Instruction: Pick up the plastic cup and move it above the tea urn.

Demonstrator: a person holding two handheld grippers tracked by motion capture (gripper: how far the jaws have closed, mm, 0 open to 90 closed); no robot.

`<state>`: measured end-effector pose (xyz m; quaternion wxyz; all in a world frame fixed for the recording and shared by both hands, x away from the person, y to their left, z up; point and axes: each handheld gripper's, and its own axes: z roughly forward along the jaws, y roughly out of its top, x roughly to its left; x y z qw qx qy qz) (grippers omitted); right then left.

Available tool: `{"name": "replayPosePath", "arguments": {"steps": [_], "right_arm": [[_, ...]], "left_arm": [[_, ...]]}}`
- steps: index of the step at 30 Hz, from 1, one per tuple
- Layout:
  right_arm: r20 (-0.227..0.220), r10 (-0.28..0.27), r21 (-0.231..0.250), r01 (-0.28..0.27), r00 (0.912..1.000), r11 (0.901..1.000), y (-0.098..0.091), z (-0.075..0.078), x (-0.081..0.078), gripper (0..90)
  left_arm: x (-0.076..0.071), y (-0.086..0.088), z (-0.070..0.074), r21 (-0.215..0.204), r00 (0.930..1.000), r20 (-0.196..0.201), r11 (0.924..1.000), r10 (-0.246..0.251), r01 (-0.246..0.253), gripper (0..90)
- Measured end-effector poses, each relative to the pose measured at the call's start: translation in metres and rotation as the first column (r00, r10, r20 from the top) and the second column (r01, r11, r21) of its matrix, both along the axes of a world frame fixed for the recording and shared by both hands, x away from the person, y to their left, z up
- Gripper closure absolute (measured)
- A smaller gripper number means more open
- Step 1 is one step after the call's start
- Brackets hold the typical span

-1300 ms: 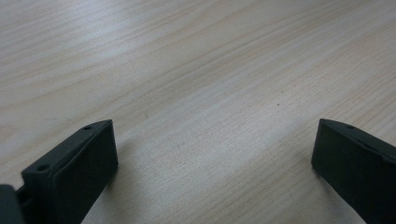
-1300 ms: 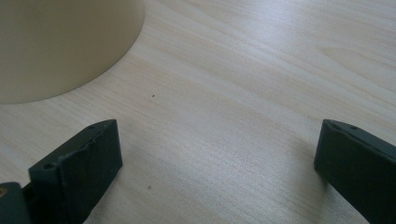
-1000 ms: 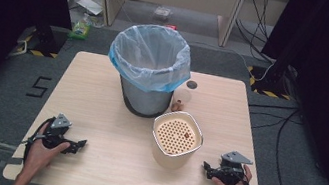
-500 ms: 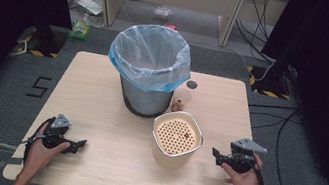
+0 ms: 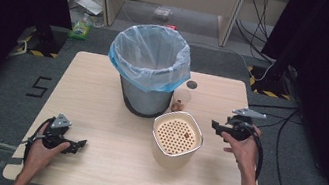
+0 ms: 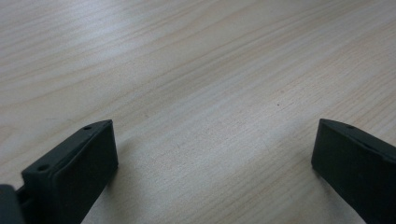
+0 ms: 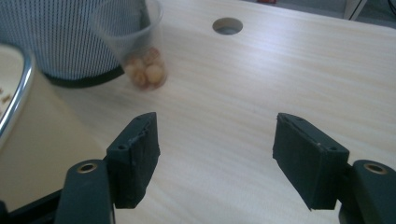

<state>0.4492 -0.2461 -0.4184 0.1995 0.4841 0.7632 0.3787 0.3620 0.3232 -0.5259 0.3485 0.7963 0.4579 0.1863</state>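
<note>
A cream container point(image 5: 176, 137) with a perforated insert stands at the table's middle front; its metal-rimmed edge point(image 7: 18, 88) shows at the left of the right gripper view. Behind it, a clear cup of round nuts point(image 5: 180, 100) point(image 7: 142, 51) stands against a bin lined with a blue bag point(image 5: 148, 69). My right gripper point(image 5: 216, 127) point(image 7: 217, 140) hovers to the right of the container and points toward the cup. It is open, its jaws have just been closing a little, and nothing is between them. My left gripper point(image 5: 78, 144) point(image 6: 215, 140) rests open on bare wood at the front left.
A round cable hole point(image 5: 191, 84) point(image 7: 227, 25) lies in the table point(image 5: 92, 90) behind the cup. A small brown bit point(image 5: 187, 135) lies on the insert. Cables run over the floor to the right of the table.
My right hand has risen from the table's front right and moved farther in, to beside the container. Its jaws stand a little narrower. The left hand has kept still.
</note>
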Motion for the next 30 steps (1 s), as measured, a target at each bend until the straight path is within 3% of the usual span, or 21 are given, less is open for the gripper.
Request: {"name": "replayPosePath", "arguments": {"steps": [6, 11, 18, 24, 30], "right_arm": [[0.030, -0.017, 0.001, 0.017, 0.9994, 0.9999, 0.011, 0.005, 0.022, 34.6], [0.026, -0.005, -0.003, 0.005, 0.9997, 1.0000, 0.024, 0.007, 0.039, 37.4], [0.012, 0.056, -0.030, -0.056, 0.9983, 0.9980, 0.047, 0.015, 0.062, 45.0], [0.024, 0.076, -0.018, -0.076, 0.9968, 0.9970, 0.062, 0.022, 0.075, 48.9], [-0.001, 0.123, -0.050, -0.123, 0.9924, 0.9912, 0.083, 0.021, 0.088, 54.6]], "left_arm": [[0.000, 0.000, 0.000, 0.001, 1.0000, -0.002, 1.0000, -0.001, 0.001, 0.0], [0.000, 0.000, 0.000, 0.000, 1.0000, -0.001, 1.0000, -0.001, 0.001, 0.0], [0.000, 0.000, 0.000, 0.001, 1.0000, -0.001, 1.0000, -0.001, 0.001, 0.0], [0.000, 0.000, 0.000, 0.001, 1.0000, -0.001, 1.0000, -0.001, 0.001, 0.0], [0.000, 0.000, 0.000, 0.001, 1.0000, 0.000, 1.0000, 0.000, 0.000, 0.0]]}}
